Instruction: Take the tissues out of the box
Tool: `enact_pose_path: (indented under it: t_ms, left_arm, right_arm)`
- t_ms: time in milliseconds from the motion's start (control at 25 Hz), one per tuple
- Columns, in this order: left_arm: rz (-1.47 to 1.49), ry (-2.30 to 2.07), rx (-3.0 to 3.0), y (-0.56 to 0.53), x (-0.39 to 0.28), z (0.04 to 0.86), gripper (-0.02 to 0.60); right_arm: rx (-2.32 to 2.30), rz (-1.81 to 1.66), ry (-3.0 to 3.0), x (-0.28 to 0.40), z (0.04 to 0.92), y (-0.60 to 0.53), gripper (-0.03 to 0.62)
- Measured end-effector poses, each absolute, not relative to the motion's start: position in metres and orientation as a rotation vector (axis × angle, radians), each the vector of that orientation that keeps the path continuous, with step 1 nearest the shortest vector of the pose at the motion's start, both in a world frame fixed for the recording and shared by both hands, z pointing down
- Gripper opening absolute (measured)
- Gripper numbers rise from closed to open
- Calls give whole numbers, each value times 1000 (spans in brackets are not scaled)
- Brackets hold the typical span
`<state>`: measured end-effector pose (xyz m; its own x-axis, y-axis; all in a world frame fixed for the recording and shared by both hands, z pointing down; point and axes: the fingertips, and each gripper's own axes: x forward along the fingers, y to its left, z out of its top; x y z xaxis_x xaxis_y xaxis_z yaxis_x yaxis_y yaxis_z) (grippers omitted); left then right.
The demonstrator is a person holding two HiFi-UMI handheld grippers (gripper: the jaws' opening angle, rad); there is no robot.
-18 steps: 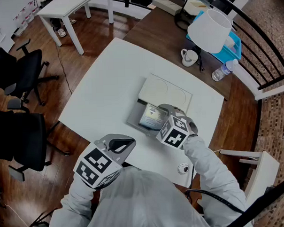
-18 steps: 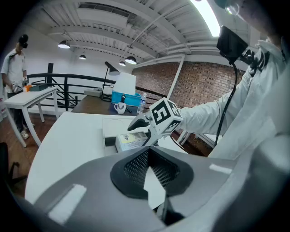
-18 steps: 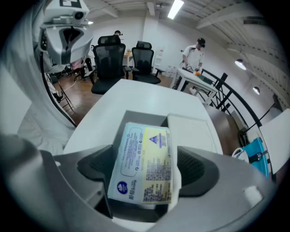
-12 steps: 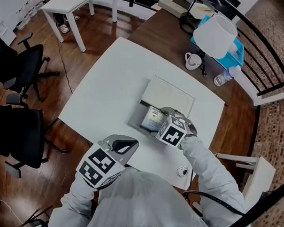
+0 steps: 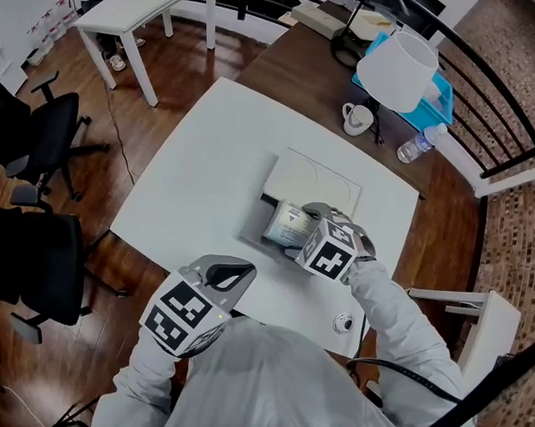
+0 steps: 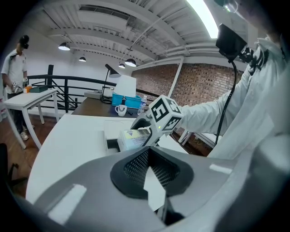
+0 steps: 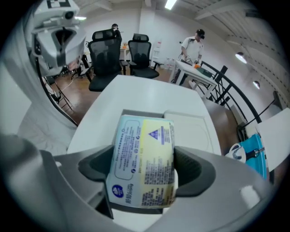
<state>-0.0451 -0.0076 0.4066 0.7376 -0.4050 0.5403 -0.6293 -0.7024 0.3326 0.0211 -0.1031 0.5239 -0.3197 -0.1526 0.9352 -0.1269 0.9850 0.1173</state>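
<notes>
one tissue pack point(image 7: 141, 152), print unreadable, fills right tool point(image 7: 146, 168).

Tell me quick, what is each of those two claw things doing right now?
Left gripper: closed, nothing between its jaws.
Right gripper: closed on the tissue pack.

Tissue pack point(image 7: 142, 165), label print too blurred to read, nothing legible
</notes>
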Motion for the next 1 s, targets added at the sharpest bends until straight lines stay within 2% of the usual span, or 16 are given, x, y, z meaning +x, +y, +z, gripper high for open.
enact_pose_path:
  t_ms: [280, 400, 640, 1000]
  left_arm:
    - [607, -794, 2433, -8, -46, 404, 15]
    - [623, -776, 2441, -4, -43, 404, 15]
    - [678, -722, 2434, 13, -35, 415, 15]
    - [766, -677, 2465, 25, -22, 418, 15]
  right_arm:
    - [241, -91, -2043, 24, 415, -64, 425]
    - [236, -44, -2097, 33, 395, -23, 425]
    - [176, 191, -2051, 64, 460, 56, 425]
    - [221, 195, -1952, 64, 550, 61, 425]
